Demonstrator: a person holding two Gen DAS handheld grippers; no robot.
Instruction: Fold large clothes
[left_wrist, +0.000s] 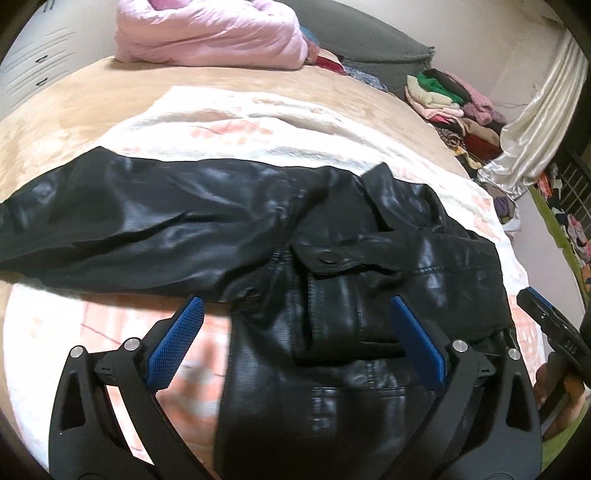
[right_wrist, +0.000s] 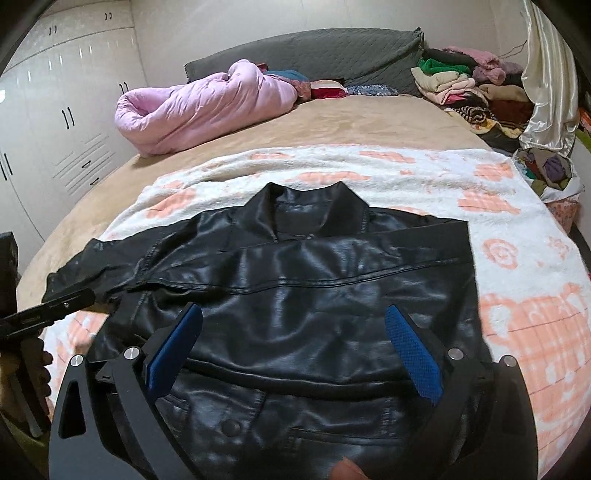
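Left wrist view
Left gripper (left_wrist: 295, 343): jaws spread wide, released, blue pads clear of the leather with nothing pinched between them.
Black leather jacket (left_wrist: 332, 258): lying flat on the white-and-peach blanket (left_wrist: 110, 325) on the bed (left_wrist: 55, 110); one sleeve (left_wrist: 110, 225) stretches out to the left, the snap pocket flap sits just ahead of the pads.
Right gripper (left_wrist: 546, 321): only a dark edge shows at the far right; can't tell its jaws from here.
Pink duvet (left_wrist: 207, 33): bundled at the head of the bed.

Right wrist view
Right gripper (right_wrist: 293, 347): jaws parted wide, let go, hovering over the jacket body.
Black leather jacket (right_wrist: 314, 280): collar pointing up the bed, right side folded in across the body.
Plastic bag (right_wrist: 550, 173): open at the bed's right edge, stuffed with crumpled clothes.
Clothes pile (right_wrist: 465, 85): stacked loose by the grey headboard (right_wrist: 332, 48), in no container.
Wardrobe (right_wrist: 55, 110): white doors shut, at left.
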